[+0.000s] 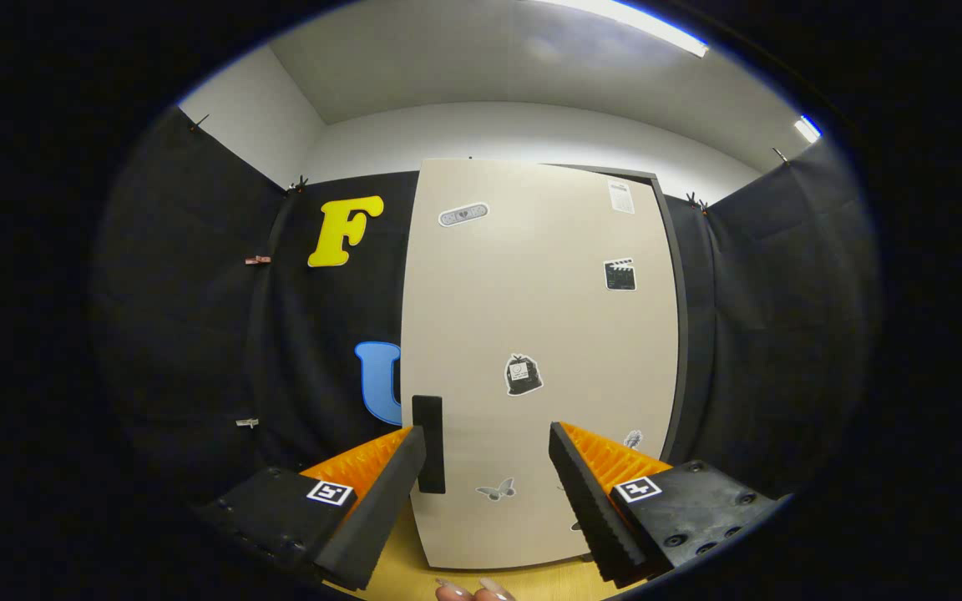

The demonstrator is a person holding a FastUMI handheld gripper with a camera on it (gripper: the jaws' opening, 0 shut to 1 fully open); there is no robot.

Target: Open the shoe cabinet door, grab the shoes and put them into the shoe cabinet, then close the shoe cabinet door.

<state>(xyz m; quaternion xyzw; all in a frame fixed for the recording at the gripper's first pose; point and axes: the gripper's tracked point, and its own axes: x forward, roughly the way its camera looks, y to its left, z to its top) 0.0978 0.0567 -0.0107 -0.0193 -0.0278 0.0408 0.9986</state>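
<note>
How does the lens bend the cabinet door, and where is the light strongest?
In the gripper view the fisheye bows the cabinet door outward along its side edges; the ceiling lights glare brightest, blown out white; the door is evenly lit and sharp, its handle just ahead of the open tool.

A tall beige sticker-dotted cabinet door point(531, 351) stands shut, blocking the frame's centre just ahead of the open claw point(488, 446); its black vertical handle point(428, 442) sits beside one finger, with free room between the fingers.
</note>
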